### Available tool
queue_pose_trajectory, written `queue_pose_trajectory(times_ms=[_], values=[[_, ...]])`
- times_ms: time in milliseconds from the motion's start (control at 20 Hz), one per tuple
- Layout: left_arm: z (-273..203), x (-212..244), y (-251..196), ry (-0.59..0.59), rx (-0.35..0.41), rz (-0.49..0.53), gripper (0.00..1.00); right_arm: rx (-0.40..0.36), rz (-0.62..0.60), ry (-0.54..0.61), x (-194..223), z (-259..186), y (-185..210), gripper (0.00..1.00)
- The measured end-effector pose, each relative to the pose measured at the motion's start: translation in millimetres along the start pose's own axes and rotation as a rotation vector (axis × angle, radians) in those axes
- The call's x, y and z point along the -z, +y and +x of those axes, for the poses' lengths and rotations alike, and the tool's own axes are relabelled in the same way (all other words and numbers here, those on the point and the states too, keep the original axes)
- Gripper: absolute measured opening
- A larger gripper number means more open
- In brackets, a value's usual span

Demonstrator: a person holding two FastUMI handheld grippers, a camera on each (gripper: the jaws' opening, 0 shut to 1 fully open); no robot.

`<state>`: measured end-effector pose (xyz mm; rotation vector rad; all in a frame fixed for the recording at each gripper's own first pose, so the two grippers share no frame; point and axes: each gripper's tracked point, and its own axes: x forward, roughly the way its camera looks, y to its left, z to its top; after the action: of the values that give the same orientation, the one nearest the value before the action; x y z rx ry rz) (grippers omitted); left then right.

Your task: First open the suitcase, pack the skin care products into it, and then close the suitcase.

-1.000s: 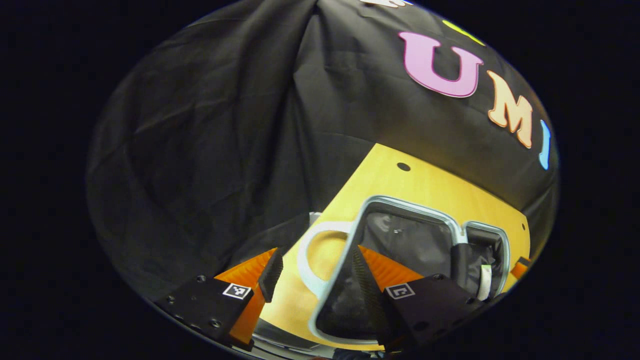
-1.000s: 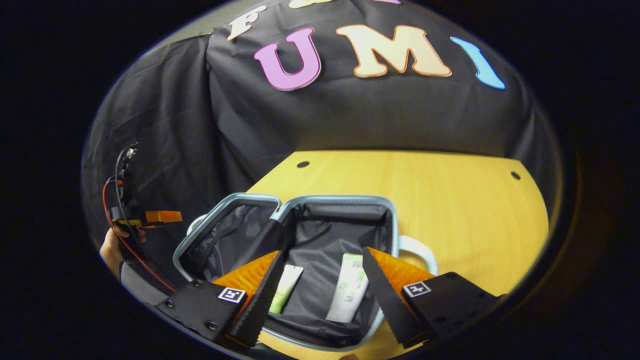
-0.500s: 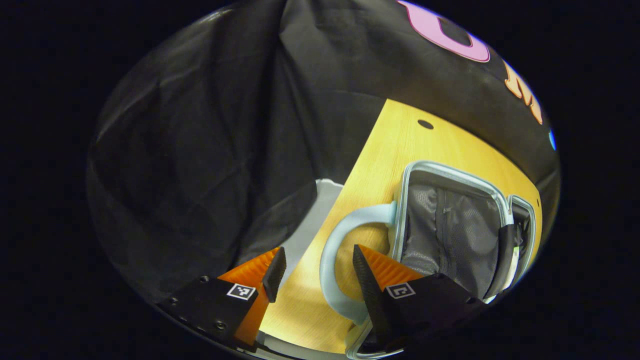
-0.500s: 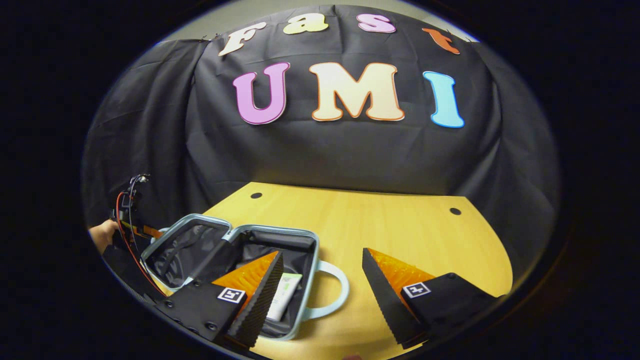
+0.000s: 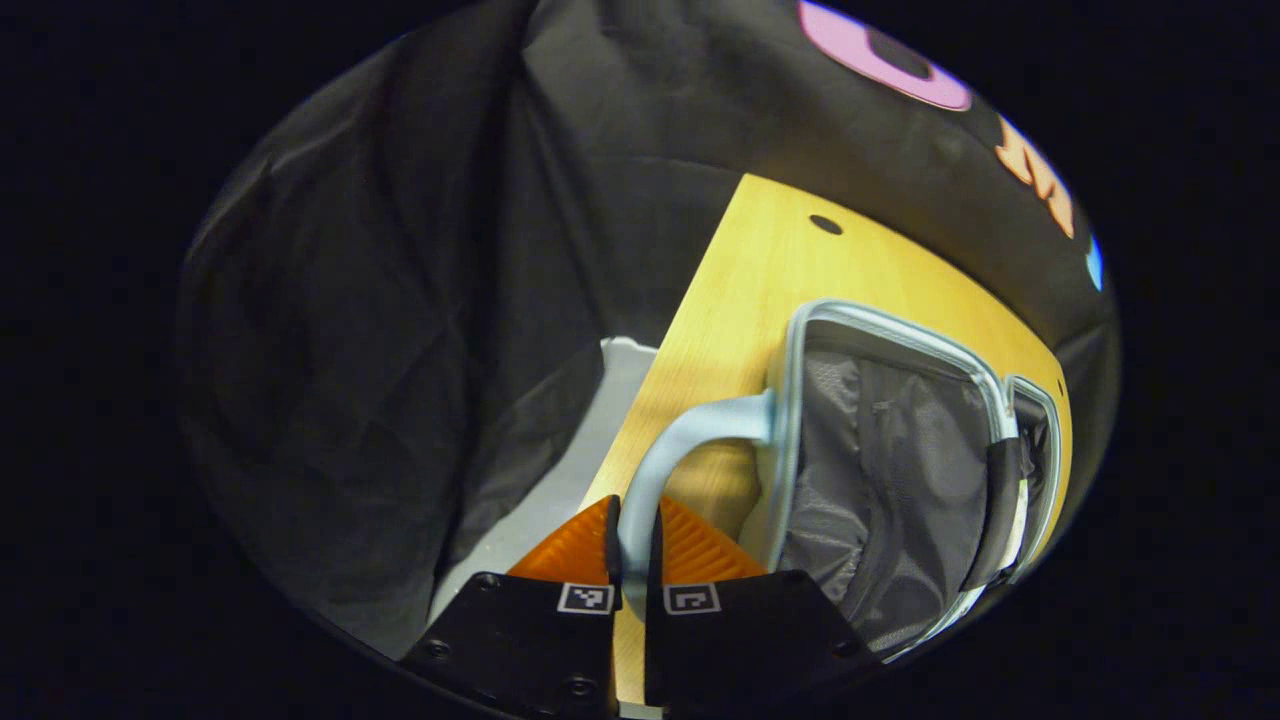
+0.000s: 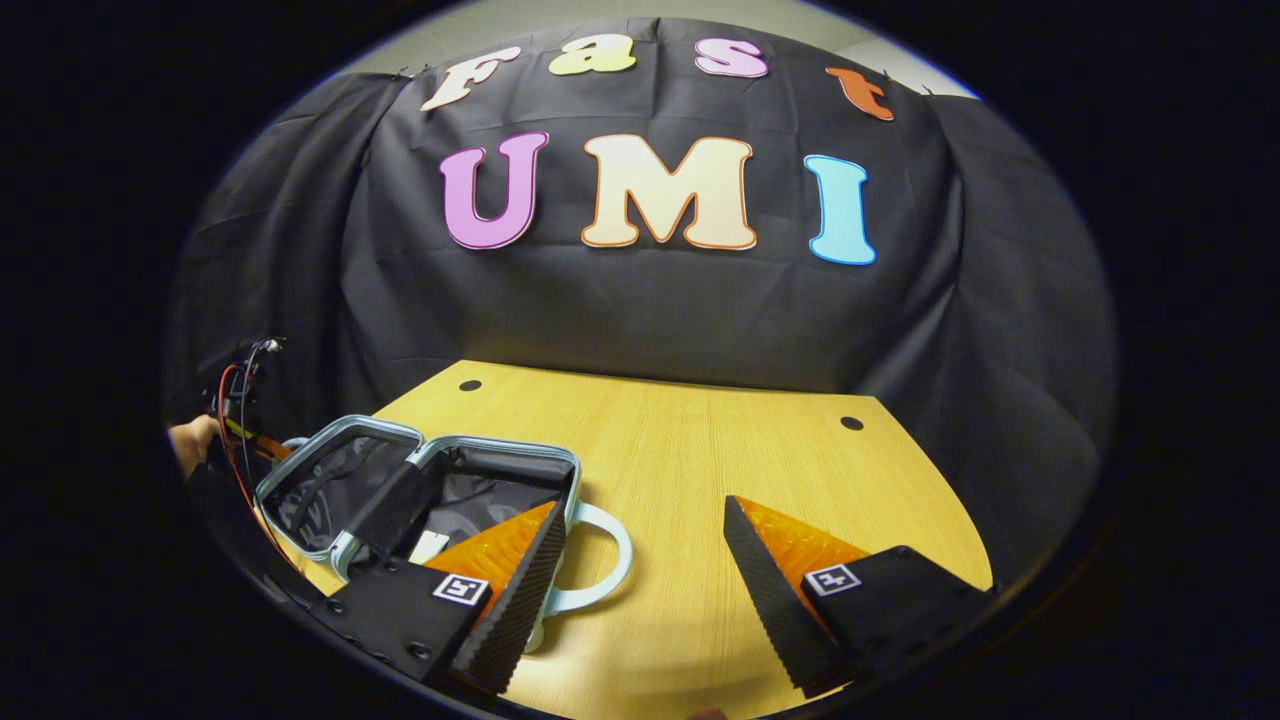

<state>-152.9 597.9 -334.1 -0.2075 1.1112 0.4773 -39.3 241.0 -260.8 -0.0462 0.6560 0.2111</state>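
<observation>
The pale blue suitcase (image 6: 420, 480) lies open on the wooden table (image 6: 720, 470), dark lining up. A white skin care tube (image 6: 428, 547) peeks out of its right half, mostly hidden behind my right finger. My right gripper (image 6: 640, 580) hovers open over the table, to the right of the case and beside that half's handle (image 6: 605, 565). In the left gripper view, the mesh-lined lid half (image 5: 880, 470) is tilted, and my left gripper (image 5: 632, 545) is shut on its looped handle (image 5: 665, 455). That gripper (image 6: 240, 425) also shows at the far left of the right gripper view.
The table's left edge (image 5: 660, 380) runs close beside the lid handle, with a pale surface (image 5: 560, 480) and the black cloth wall beyond. Two small holes (image 6: 470, 385) (image 6: 851, 423) mark the tabletop's far side. A person's hand (image 6: 185, 440) holds the left gripper.
My left gripper slid off the lid's rim to its handle and shut on it. My right gripper drew back and rightward out of the suitcase, staying open.
</observation>
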Motion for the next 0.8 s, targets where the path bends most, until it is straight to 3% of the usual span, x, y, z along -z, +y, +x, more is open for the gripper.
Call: queue_pose_trajectory(times_ms=[100,350,500,550,600,800], values=[[-13.7,-7.3,-6.0,-0.006,0.008,-0.013,0.00,-0.008,-0.001,-0.022,-3.0,-2.2,1.0,0.98],[-81.6,-58.8,-16.5,-0.145,0.075,-0.064,0.00,-0.061,0.017,-0.065,-5.0,-10.7,10.5,0.99],[-120.0,-77.6,-46.8,-0.229,0.106,-0.051,0.00,-0.122,0.008,-0.094,-5.9,-11.6,17.3,0.99],[-135.0,-82.9,-59.5,-0.251,0.115,-0.046,0.00,-0.149,0.009,-0.085,-3.9,-11.6,19.9,0.94],[-146.6,-89.5,-71.2,-0.275,0.123,-0.033,0.00,-0.171,0.012,-0.084,-4.8,-13.2,19.5,0.99],[-186.1,-101.4,-112.0,-0.342,0.135,-0.002,0.00,-0.227,0.031,-0.099,-7.8,-19.3,5.4,0.99]])
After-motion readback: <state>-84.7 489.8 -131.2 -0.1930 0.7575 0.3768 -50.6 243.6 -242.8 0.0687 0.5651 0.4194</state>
